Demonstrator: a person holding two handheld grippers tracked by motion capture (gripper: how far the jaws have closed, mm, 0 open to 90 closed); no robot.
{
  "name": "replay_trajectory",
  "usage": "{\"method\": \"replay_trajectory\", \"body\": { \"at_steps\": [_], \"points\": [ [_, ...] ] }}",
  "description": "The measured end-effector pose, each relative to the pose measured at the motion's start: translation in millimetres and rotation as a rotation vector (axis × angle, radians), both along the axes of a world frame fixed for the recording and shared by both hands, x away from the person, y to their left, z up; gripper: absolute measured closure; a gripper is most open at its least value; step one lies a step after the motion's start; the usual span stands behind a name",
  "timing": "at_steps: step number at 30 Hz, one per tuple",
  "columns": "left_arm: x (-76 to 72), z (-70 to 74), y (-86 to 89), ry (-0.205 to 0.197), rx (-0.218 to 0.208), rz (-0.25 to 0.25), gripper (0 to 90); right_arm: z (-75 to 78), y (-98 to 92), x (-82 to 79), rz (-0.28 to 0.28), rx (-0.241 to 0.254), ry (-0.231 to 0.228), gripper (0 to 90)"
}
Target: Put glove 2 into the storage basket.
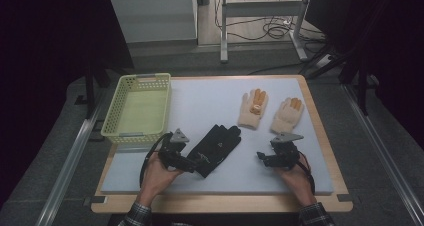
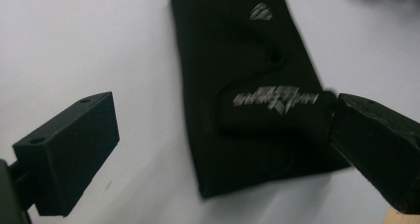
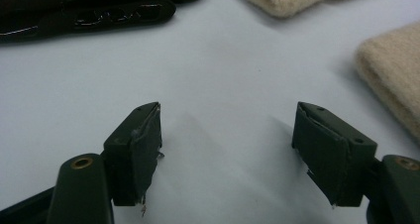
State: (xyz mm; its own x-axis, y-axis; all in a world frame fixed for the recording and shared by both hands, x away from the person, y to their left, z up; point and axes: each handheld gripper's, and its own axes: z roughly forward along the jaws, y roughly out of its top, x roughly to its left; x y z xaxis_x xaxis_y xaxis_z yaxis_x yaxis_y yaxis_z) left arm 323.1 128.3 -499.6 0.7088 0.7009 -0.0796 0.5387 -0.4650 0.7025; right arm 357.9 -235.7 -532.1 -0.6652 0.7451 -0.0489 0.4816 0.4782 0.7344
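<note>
On the white mat, the black glove (image 1: 216,143) with pale lettering lies flat beside the wide-open, empty left gripper (image 2: 218,149).

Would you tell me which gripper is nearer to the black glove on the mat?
Left. The left gripper sits at the cuff end of the black glove, jaws open. The right gripper rests open on bare mat, apart from it.
</note>
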Motion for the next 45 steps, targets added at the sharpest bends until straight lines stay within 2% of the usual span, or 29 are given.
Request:
{"method": "replay_trajectory", "body": {
  "at_steps": [4,8,12,15,18,23,27,30,31,37,39,45],
  "points": [
    [11.3,-3.0,-20.3,0.010,-0.001,-0.027,0.0,0.0,0.0,0.0,0.000,0.000,0.000,26.9],
    [21.2,-9.5,-35.9,0.019,0.020,-0.025,0.0,-0.1,0.0,-0.1,0.000,0.000,-0.001,26.9],
    [28.1,-18.4,-46.1,0.026,0.064,-0.009,0.0,-0.1,0.0,-0.2,0.000,0.000,-0.001,26.9],
    [31.2,-24.9,-48.0,0.035,0.058,0.000,0.0,-0.1,0.0,-0.2,0.000,0.000,-0.002,26.9],
    [28.0,-31.1,-52.3,0.062,0.072,-0.026,0.0,-0.1,0.0,-0.3,0.000,0.000,-0.001,26.9],
    [21.0,-35.3,-54.2,0.050,0.124,-0.010,0.0,-0.1,0.2,-0.4,-0.001,0.001,-0.001,26.9],
    [22.8,-37.4,-50.9,0.072,0.101,0.008,0.0,-0.1,0.1,-0.4,0.000,-0.001,-0.002,26.9],
    [19.7,-36.6,-55.9,0.074,0.122,0.013,0.0,-0.1,0.1,-0.4,0.000,-0.001,-0.002,26.9],
    [17.2,-37.1,-59.4,0.059,0.146,0.017,0.0,-0.1,0.1,-0.3,-0.001,-0.001,-0.002,26.9],
    [17.6,-36.2,-59.2,0.072,0.143,0.020,0.1,-0.1,0.2,-0.4,0.000,-0.002,-0.003,26.9],
    [19.0,-33.4,-56.9,0.082,0.144,0.030,4.2,-0.3,0.3,-0.4,-0.001,0.000,-0.004,26.9],
    [21.6,-27.7,-44.5,0.085,0.120,0.098,33.6,-0.3,0.4,-0.4,0.001,-0.001,-0.005,26.8]
  ]
}}
